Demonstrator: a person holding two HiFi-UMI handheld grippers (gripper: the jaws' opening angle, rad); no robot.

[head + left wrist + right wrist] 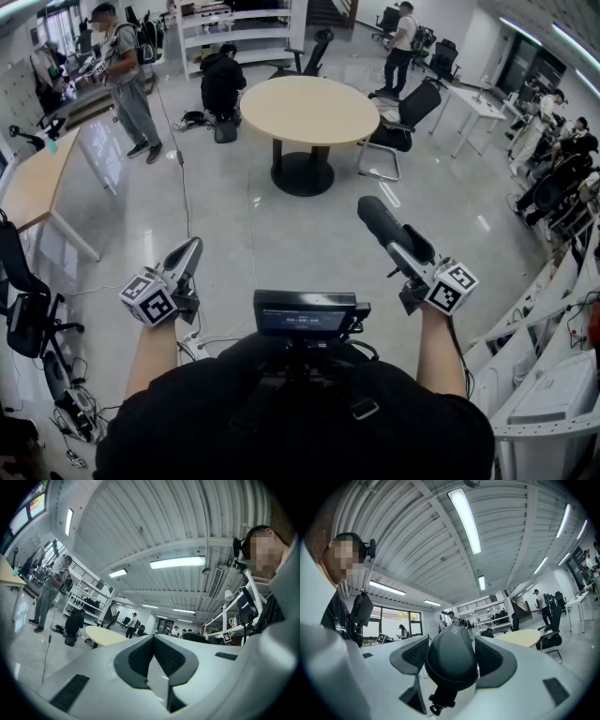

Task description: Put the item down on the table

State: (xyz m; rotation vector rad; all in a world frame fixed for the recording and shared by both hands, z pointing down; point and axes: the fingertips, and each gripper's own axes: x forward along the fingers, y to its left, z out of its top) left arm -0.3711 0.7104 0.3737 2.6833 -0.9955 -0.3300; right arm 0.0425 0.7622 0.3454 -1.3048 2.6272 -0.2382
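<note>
My right gripper (405, 246) is shut on a dark, rounded, oblong item (386, 225), held in the air at chest height and pointing away from me. In the right gripper view the item (450, 663) fills the gap between the two padded fingers (412, 656), with a small cord or clip hanging below it. My left gripper (187, 251) hangs level at the left with its jaws closed together and nothing in them; its pads (140, 658) meet in the left gripper view. A round beige table (309, 108) stands several steps ahead across the floor.
Black office chairs (403, 117) stand by the round table. A long wooden desk (33, 183) runs along the left and white desks (553, 375) along the right. Several people stand or crouch at the back. A small screen (305, 314) sits on my chest rig.
</note>
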